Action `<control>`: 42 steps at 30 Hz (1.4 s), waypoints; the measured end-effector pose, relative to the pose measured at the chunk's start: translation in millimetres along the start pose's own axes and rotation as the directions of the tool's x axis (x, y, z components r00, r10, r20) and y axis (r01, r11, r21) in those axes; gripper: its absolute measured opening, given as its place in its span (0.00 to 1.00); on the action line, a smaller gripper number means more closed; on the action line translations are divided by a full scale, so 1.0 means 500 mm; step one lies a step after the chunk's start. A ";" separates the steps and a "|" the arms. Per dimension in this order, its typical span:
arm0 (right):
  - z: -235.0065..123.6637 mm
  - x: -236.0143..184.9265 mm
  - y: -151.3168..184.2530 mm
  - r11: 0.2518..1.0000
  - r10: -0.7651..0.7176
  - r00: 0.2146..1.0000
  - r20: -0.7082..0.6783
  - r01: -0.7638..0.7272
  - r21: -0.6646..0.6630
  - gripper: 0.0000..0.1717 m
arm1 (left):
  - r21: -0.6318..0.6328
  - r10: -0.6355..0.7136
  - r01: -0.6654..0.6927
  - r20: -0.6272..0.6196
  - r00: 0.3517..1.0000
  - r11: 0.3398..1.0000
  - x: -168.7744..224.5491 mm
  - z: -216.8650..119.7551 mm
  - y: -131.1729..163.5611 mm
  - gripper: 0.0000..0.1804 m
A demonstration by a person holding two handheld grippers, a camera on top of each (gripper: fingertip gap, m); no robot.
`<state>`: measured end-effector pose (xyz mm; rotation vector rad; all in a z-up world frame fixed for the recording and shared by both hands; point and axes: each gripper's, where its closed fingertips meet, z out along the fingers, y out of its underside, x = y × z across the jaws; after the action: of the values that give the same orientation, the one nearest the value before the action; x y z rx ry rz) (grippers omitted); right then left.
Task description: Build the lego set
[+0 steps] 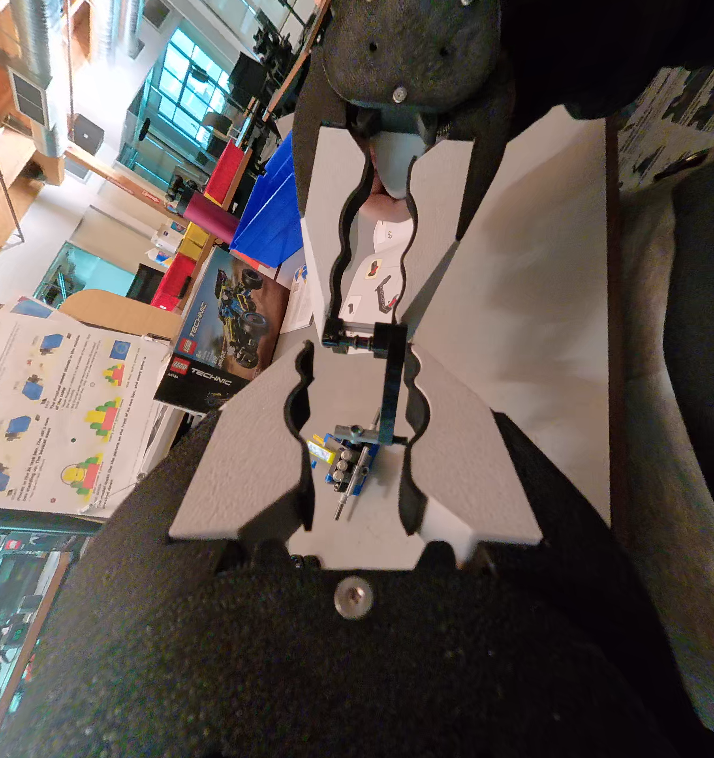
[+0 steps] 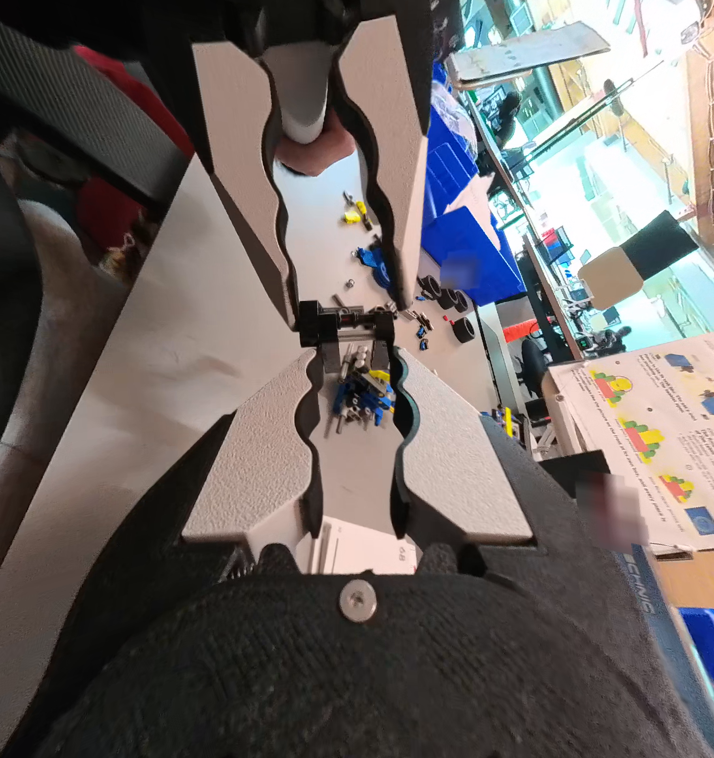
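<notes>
My two grippers meet tip to tip over the white table [image 1: 511, 287]. Between them is a black beam frame [image 1: 390, 369] with a cross axle. It carries a small blue, yellow and grey sub-assembly [image 1: 347, 459] at its lower end. My left gripper [image 1: 357, 348] spans the frame's two ends with its fingertips against them. My right gripper [image 1: 363, 326] comes in from the far side onto the same crossbar. In the right wrist view, my right gripper [image 2: 353, 352] has its pads on the frame's [image 2: 310, 324] two black arms. The sub-assembly [image 2: 363, 398] sits between its fingers, and the left gripper [image 2: 347, 311] comes in from the top.
A building-set box [image 1: 228, 328] and a printed instruction sheet [image 1: 60, 410] stand at the left. An open booklet [image 1: 371, 279] lies behind the right gripper. Blue bins [image 2: 470, 246], black tyres [image 2: 464, 328] and loose small parts [image 2: 357, 213] lie on the table beyond the frame. My left and right fingertips are right by each other.
</notes>
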<state>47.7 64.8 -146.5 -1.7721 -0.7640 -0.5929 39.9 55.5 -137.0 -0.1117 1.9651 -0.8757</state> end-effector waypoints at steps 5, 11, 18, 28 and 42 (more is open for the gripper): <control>-0.005 0.005 -0.004 0.998 -0.042 0.999 -0.007 0.041 -0.040 0.17 | -0.016 0.023 -0.023 -0.003 1.000 1.000 0.001 0.000 -0.004 0.20; -0.002 0.002 0.003 0.995 -0.062 0.998 -0.006 0.061 -0.081 0.17 | -0.054 0.031 -0.031 -0.008 0.999 0.998 0.006 0.004 0.004 0.20; 0.000 -0.002 0.005 0.996 -0.036 0.999 0.005 0.037 -0.086 0.17 | -0.056 -0.009 0.008 -0.008 1.000 0.998 0.008 0.005 0.007 0.20; 0.006 -0.002 0.009 0.995 -0.008 1.000 -0.010 0.007 -0.096 0.17 | -0.058 -0.034 0.034 0.011 0.999 0.998 0.008 0.007 0.015 0.20; 0.007 -0.007 0.006 0.989 -0.023 1.000 -0.001 0.022 -0.143 0.17 | -0.058 0.152 -0.148 0.073 0.986 0.987 0.008 0.009 0.002 0.22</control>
<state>47.6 66.7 -151.8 -1.8960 -0.7562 -0.6794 41.5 52.3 -141.8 -0.0273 1.8977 -0.7122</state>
